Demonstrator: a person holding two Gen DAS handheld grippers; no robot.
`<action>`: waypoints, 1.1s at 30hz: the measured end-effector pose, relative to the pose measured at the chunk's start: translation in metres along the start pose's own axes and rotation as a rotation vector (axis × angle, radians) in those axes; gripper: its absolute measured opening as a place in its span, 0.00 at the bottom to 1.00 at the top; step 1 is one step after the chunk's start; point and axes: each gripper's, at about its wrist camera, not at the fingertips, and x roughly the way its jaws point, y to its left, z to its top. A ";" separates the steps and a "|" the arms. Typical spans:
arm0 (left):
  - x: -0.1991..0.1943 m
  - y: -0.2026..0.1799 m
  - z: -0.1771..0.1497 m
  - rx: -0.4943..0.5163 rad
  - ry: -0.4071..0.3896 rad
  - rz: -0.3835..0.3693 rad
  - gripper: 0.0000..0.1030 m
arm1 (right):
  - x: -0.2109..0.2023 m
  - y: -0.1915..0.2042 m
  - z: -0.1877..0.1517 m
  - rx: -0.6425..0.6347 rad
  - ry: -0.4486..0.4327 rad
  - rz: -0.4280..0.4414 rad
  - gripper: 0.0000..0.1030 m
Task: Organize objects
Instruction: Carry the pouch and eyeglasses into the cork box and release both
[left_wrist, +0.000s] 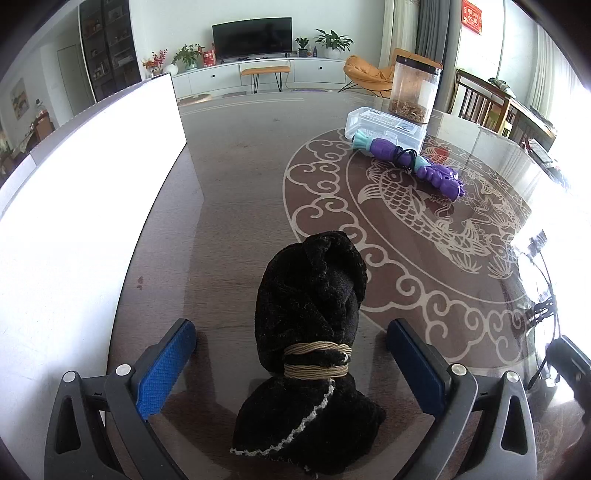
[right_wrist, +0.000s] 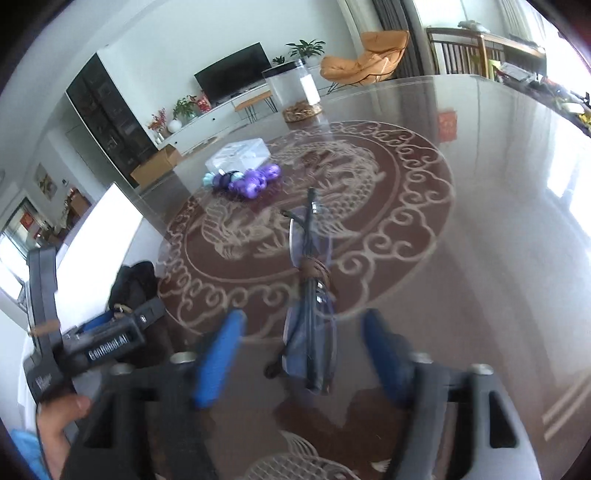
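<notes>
A black fuzzy cloth bundle (left_wrist: 312, 321) tied with tan cord lies on the glass table (left_wrist: 240, 177), between the wide-open blue pads of my left gripper (left_wrist: 291, 360), which do not touch it. My right gripper (right_wrist: 306, 354) is open around a coiled dark cable bundle (right_wrist: 312, 328) wrapped with a brown tie, lying on the table; the pads stand apart from it. A purple and teal toy (left_wrist: 410, 164) lies farther back, also seen in the right wrist view (right_wrist: 247, 181). The left gripper's body (right_wrist: 103, 343) shows at the left of the right wrist view.
A white box wall (left_wrist: 85, 206) stands at the left. A clear plastic box (left_wrist: 384, 127) and a tall clear jar (left_wrist: 413, 92) stand at the back. Chairs and a cluttered side table (right_wrist: 517, 55) are beyond the table's right edge.
</notes>
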 end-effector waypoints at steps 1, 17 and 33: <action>0.000 0.000 0.000 0.000 0.000 0.000 1.00 | -0.001 0.002 0.001 -0.019 -0.006 -0.015 0.70; 0.000 0.000 0.000 0.000 0.000 0.000 1.00 | 0.012 0.016 -0.005 -0.149 0.027 -0.129 0.85; -0.014 0.001 0.004 0.056 0.001 -0.096 0.29 | 0.040 0.032 0.035 -0.184 0.185 -0.089 0.18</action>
